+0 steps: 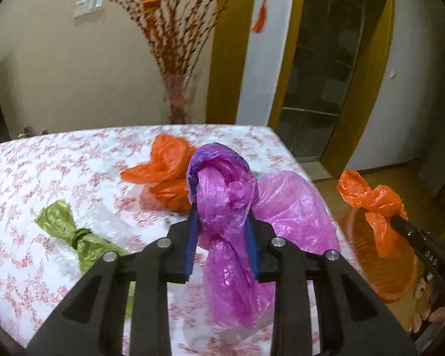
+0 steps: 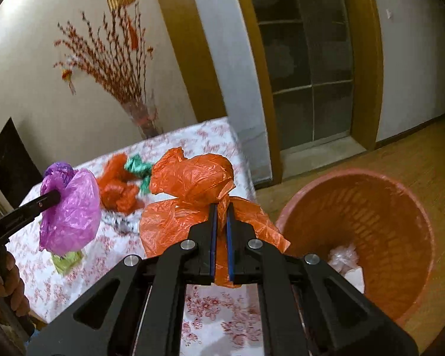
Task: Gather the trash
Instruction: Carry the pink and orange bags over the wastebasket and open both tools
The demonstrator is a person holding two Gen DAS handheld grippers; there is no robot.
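The desk (image 1: pixel 44 172), under a floral cloth, still carries litter: an orange bag (image 1: pixel 166 175), a green bag (image 1: pixel 71 231) tied at its middle, a teal bag (image 2: pixel 139 167) and some clear film (image 1: pixel 103 219). So the job looks to be about midway, judging by what remains.

The orange bin (image 2: pixel 400 207) stands on the floor just past the desk's corner and already holds some pale crumpled waste (image 2: pixel 345 259) at its bottom.

The purple bag (image 1: pixel 231 207) hangs in the air above the desk, pinched around its knotted neck by the left hand-held gripper (image 1: pixel 222 237), whose jaws stand partly apart with the bunched plastic filling the gap.

A second orange bag (image 2: pixel 192 178) is clamped in the right hand-held gripper (image 2: pixel 221 237), the jaws nearly together on a thin fold, and it hangs at the desk's edge beside the bin. Both lifted bags remain to be dropped in, then the four pieces left on the cloth.

Writing: white letters "DAS" (image 1: pixel 431 257) show on the right tool's side; dark print on the purple bag is too blurred to read.
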